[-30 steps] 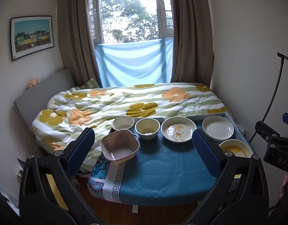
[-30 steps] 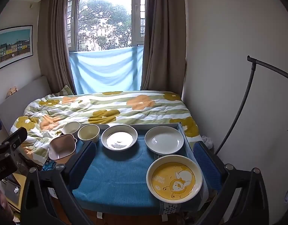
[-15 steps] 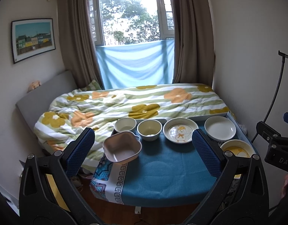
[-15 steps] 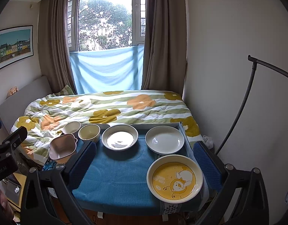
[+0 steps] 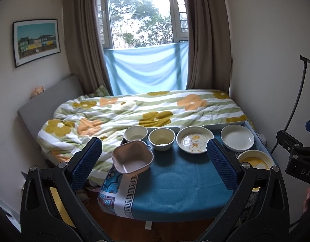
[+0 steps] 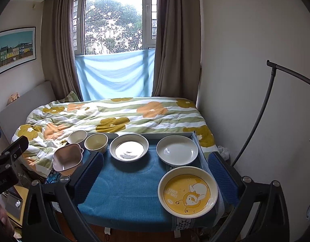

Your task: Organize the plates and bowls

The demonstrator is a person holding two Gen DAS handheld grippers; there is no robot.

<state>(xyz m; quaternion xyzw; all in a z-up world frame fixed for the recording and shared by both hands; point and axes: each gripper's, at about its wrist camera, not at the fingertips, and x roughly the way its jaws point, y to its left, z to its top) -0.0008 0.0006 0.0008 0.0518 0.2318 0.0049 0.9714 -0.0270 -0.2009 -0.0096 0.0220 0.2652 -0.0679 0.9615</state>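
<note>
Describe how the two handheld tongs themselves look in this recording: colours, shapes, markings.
Both look alike. The left tongs and right tongs have matte black plastic arms with triangular cut-outs and silver screw heads. Each finger carries a long dark blue pad with a fine dotted grip texture. Seen from the left wrist camera, the right unit's black body bears white letters "DAS". No cables or sleeves show.
</note>
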